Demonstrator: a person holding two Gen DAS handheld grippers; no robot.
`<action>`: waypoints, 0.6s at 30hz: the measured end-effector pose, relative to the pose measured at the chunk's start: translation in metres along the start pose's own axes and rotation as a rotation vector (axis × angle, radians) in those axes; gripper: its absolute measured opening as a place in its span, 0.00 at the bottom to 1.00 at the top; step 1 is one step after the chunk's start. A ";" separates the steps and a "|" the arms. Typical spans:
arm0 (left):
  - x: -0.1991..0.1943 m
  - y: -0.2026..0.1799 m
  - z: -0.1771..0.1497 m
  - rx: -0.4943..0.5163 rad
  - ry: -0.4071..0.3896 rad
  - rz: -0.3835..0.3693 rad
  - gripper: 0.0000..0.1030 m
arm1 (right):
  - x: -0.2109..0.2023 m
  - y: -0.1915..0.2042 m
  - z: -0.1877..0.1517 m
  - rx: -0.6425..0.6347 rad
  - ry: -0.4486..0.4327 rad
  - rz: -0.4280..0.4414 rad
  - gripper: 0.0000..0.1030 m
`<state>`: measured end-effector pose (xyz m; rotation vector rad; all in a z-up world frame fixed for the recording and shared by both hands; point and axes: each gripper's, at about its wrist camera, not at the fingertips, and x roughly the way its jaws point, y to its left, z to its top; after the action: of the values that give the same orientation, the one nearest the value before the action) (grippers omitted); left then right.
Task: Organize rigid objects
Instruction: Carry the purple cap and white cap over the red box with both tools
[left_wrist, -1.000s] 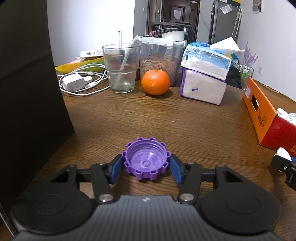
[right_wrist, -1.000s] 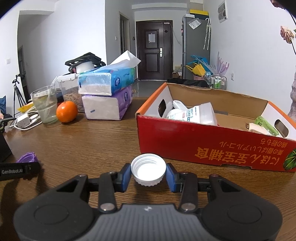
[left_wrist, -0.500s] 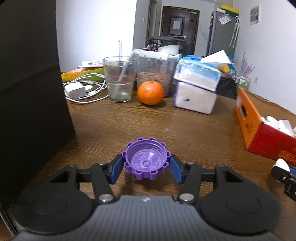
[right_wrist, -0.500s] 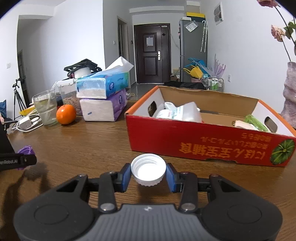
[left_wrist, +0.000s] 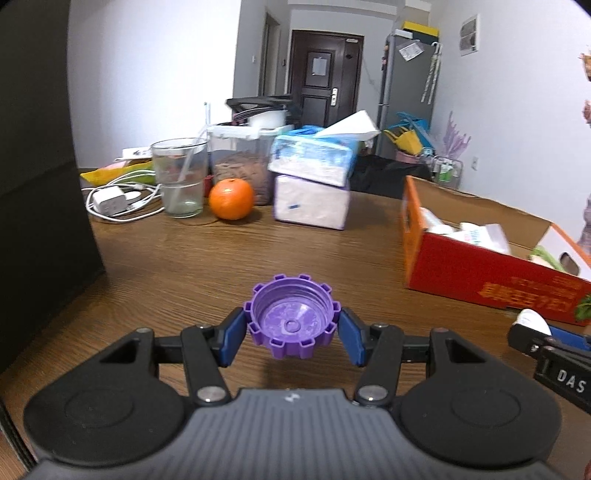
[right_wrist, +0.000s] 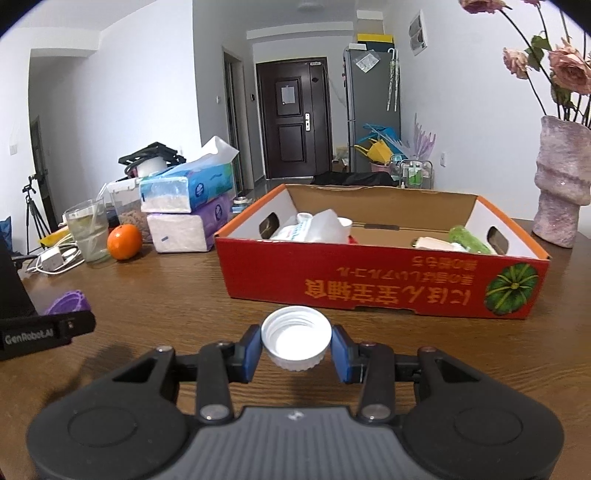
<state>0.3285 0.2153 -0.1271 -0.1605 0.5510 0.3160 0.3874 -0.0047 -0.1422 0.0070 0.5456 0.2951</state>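
Two tongs tilted down over table (right_wrist: 184, 295) | left tongs (left_wrist: 291, 328) clamp purple cap (left_wrist: 291, 317) | right tongs (right_wrist: 295, 349) clamp white cap (right_wrist: 295, 338)

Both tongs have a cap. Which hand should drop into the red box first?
Right, probably. Its tongs hold the white cap facing the red box directly ahead, while the left tongs with the purple cap see the box off to the side.

Bare wooden table (right_wrist: 177, 295) lies open between both grippers and the red cardboard box (right_wrist: 380, 284). The box's near wall stands across the right side. Far left, a glass (left_wrist: 180, 177), orange (left_wrist: 231, 198) and stacked tissue packs (left_wrist: 314, 181) crowd the edge; a dark panel (left_wrist: 37, 184) walls the left.
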 end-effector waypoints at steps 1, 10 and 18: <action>-0.002 -0.005 -0.001 0.001 -0.002 -0.007 0.54 | -0.002 -0.003 0.000 0.002 -0.002 0.000 0.38; -0.015 -0.045 -0.008 0.014 -0.020 -0.039 0.54 | -0.022 -0.036 0.003 0.034 -0.042 -0.018 0.38; -0.020 -0.077 -0.005 0.016 -0.031 -0.070 0.54 | -0.032 -0.070 0.009 0.072 -0.072 -0.039 0.38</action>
<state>0.3359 0.1368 -0.1161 -0.1590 0.5155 0.2452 0.3851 -0.0804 -0.1242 0.0762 0.4836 0.2367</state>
